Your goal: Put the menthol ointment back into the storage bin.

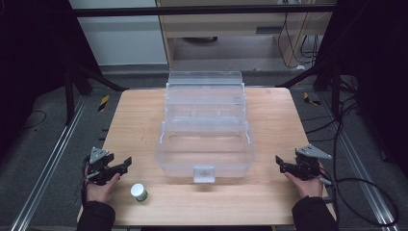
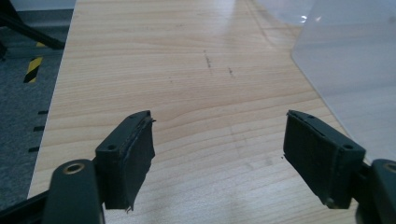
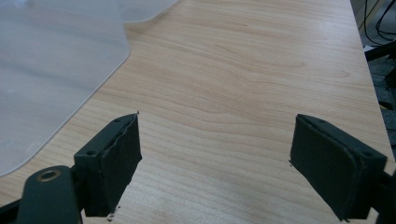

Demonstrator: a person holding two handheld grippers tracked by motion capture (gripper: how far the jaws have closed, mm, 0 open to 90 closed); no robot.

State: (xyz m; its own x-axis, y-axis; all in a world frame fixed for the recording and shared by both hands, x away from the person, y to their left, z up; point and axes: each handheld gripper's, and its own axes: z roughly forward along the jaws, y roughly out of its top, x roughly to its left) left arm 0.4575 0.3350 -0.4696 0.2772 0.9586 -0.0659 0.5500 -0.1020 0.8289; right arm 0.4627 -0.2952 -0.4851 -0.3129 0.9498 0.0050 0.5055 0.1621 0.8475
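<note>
Plastic box point(image 1: 205, 139), clear and open with stepped tiers folded back, stood at the centre of the high view on the wooden table point(image 1: 139, 115). Its front wall with a small latch faced the lower edge of the frame, and its raised lid reached toward the upper middle. Just below and left of the box, in the lower left of that view, a small white jar point(image 1: 139, 192) sat upright on the table, apart from the box.

At the lower left of the high view, the left gripper point(image 1: 126, 163) was held in a hand point(image 1: 101, 187) just left of the jar, touching neither jar nor box. In the left gripper view point(image 2: 218, 149) its two black jaws stood wide apart with nothing between them, over bare wood, and a corner of the clear box showed at the upper right of that frame.

At the lower right of the high view, the right gripper point(image 1: 280, 164) was held in the other hand point(image 1: 308, 184), near the right side of the box and apart from it. In the right gripper view point(image 3: 215, 154) its jaws also stood wide apart and empty above the table, with the clear box wall at the upper left.
</note>
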